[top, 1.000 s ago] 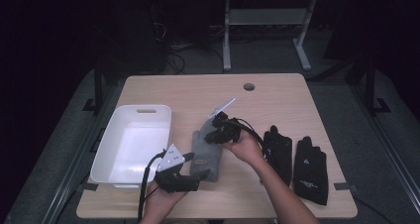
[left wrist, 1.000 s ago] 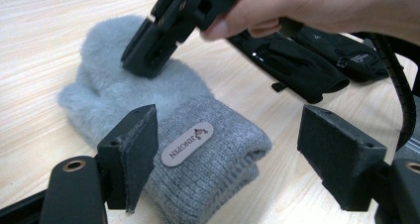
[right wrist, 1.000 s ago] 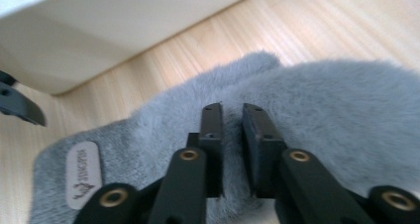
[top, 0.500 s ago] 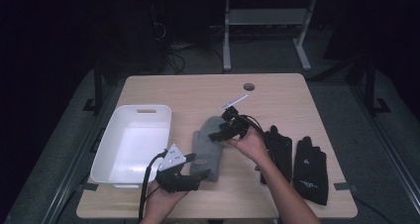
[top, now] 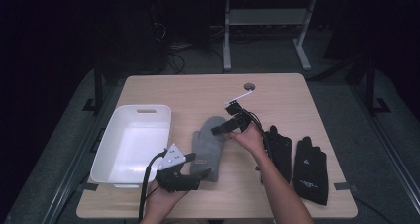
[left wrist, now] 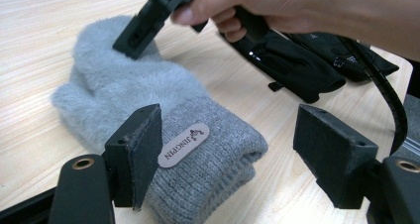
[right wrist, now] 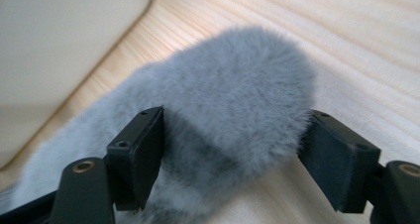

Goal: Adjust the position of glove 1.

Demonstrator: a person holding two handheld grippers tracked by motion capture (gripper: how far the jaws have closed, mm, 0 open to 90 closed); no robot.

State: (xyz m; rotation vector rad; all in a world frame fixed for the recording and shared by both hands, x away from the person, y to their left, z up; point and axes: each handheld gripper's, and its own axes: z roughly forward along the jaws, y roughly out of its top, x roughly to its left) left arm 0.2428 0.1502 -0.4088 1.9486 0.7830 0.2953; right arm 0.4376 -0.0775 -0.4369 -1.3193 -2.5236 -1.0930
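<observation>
So the grey mitten (top: 208,144) is lying flat mid-table, just right of the white tub (top: 132,143), with the black gloves (top: 297,159) off to its right. The left gripper (top: 195,177) is spread wide around the knit cuff at the near end. The right gripper (top: 222,130) has just been opening, jaws apart with the fluffy far tip between them.

Fuzzy grey knit mitten (top: 208,145) with pale oval label (left wrist: 183,144), white plastic bin (top: 132,145), two black gloves (top: 297,160), light wood-grain table (top: 198,92)
</observation>
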